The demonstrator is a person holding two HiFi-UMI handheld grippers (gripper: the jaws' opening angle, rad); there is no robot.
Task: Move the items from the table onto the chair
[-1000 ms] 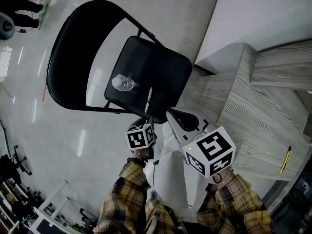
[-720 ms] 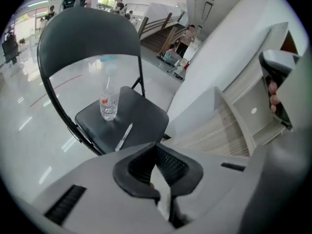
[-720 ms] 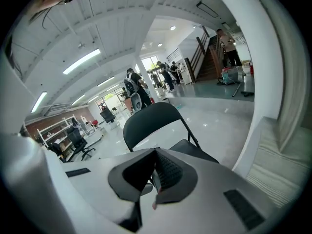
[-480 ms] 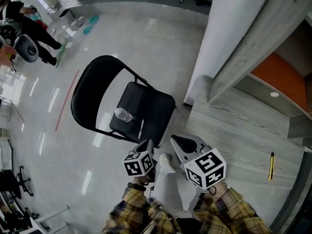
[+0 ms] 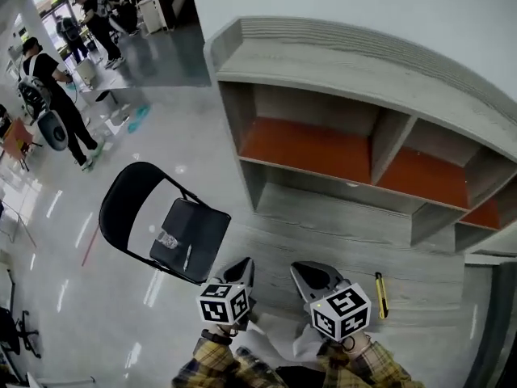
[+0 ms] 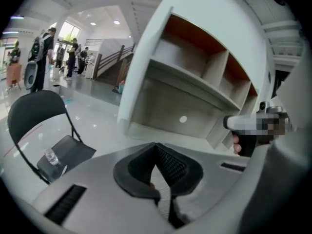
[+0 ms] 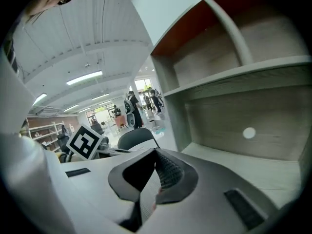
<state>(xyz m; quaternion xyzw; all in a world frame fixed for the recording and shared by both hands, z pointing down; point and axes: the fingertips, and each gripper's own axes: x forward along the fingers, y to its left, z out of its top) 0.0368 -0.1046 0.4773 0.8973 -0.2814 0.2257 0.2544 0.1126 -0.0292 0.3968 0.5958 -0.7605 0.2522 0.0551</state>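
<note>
A black folding chair (image 5: 212, 225) stands on the floor to the left of the table. A clear plastic bottle (image 5: 167, 238) and a white pen (image 5: 187, 257) lie on its seat. On the grey wood table (image 5: 339, 231) lies a slim yellow-and-black item (image 5: 380, 294) at the right. My left gripper (image 5: 242, 270) is shut and empty, between the chair and the table edge. My right gripper (image 5: 311, 276) is shut and empty over the table's front, left of the yellow item. The left gripper view shows the shut left gripper (image 6: 157, 148), the chair (image 6: 73, 150) and the bottle (image 6: 50, 157). In the right gripper view the right gripper (image 7: 156, 156) points at the shelves.
A grey shelf unit (image 5: 323, 148) with orange-lined compartments rises at the back of the table. The glossy floor (image 5: 105, 297) spreads left of the chair. Several people (image 5: 48, 95) stand far off at the upper left.
Both grippers have drawn back from the chair seat toward the table. The head view has lifted from the chair to the shelf unit. The pen and bottle stay on the seat.
</note>
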